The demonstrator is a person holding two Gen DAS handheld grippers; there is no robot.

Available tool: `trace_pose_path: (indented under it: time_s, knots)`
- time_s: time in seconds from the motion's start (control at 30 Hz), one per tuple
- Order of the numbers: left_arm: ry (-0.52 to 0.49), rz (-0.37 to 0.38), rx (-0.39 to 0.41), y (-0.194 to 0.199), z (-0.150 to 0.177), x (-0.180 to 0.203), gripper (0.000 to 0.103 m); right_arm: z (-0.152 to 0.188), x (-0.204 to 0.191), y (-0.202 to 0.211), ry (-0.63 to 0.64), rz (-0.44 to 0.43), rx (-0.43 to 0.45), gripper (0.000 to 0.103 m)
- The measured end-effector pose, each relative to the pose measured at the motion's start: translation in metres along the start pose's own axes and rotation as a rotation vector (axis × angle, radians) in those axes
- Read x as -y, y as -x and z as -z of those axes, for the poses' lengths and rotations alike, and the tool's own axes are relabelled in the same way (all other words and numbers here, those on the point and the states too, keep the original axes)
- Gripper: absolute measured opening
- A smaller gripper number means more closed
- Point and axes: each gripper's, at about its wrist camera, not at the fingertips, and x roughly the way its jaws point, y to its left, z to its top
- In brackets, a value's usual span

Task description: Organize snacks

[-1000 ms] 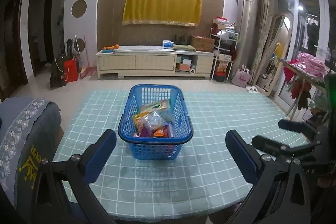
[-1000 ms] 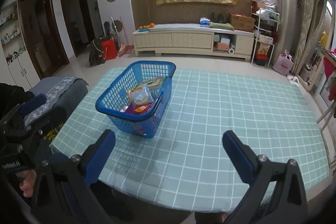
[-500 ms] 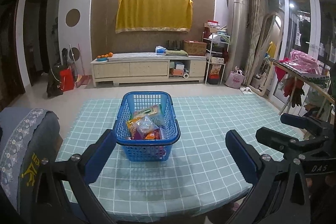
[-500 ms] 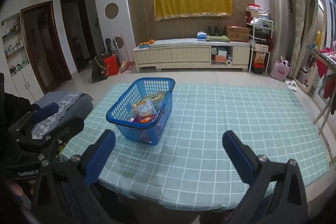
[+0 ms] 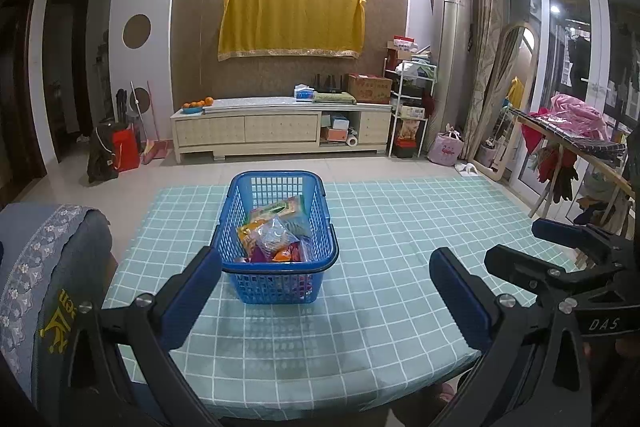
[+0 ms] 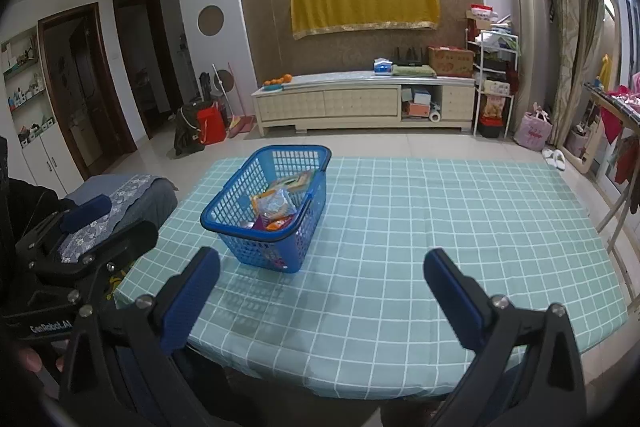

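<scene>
We hold both grippers level at the table's near edge: left gripper [image 5: 326,287] & right gripper [image 6: 322,285] spread wide, empty. Blue basket [image 5: 280,277] w/ snack packets [image 5: 272,235] sits on the checked tablecloth [image 6: 440,227], left of centre.

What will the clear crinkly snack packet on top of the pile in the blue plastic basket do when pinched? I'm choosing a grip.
The clear crinkly snack packet looks like thin film, so it will probably buckle and hang limp. Its glossy surface may slip between flat pads. It lies loose atop other packets in the blue plastic basket, so it should lift free easily and seems light.
</scene>
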Motion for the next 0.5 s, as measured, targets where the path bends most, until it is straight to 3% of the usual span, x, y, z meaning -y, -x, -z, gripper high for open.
trace_pose_path:
  time_s: [0.5]
  knots:
    - [0.018, 0.016, -0.008, 0.0027, 0.0017, -0.003, 0.103, 0.0028, 0.0, 0.002, -0.004, -0.005, 0.001, 0.103]
